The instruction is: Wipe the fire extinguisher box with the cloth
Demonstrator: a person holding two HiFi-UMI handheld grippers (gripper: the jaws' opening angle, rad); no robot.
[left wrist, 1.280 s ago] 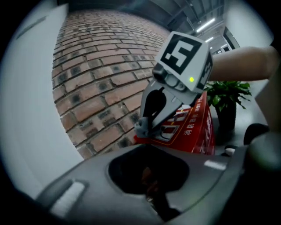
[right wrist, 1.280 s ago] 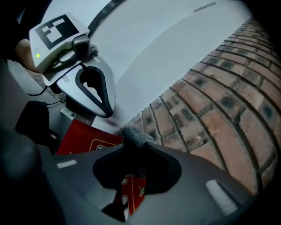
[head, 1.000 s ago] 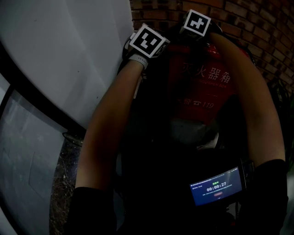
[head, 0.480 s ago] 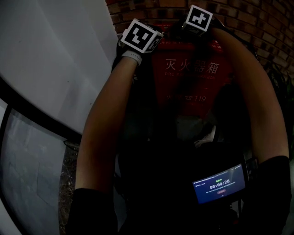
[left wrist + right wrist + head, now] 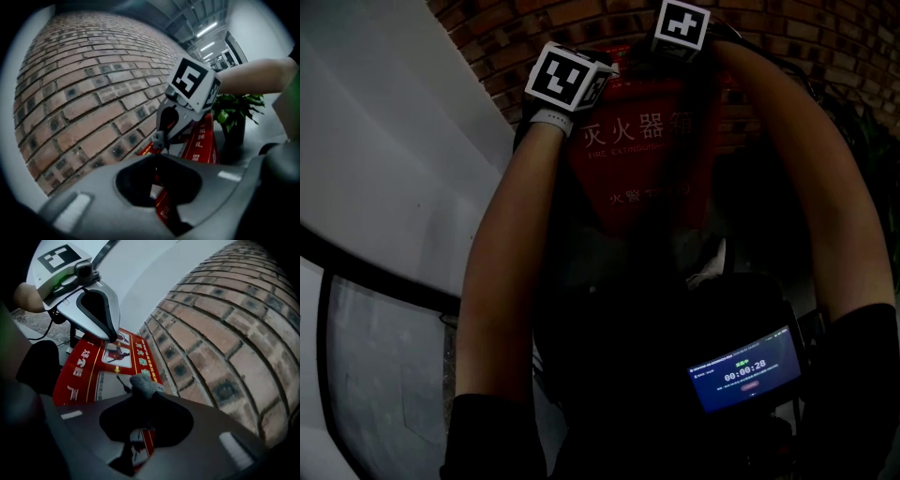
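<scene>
The right gripper [image 5: 144, 398] pinches the grey cloth [image 5: 146, 383] in its fingers. It should press flat on the red fire extinguisher box [image 5: 70, 380], rubbing slowly. The fingers of the left gripper [image 5: 156, 156] are together, empty.

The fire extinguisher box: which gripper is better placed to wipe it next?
The right gripper, probably: its jaws are shut on the grey cloth, close to the red box. The left gripper is shut on nothing, so it carries no cloth.
</scene>
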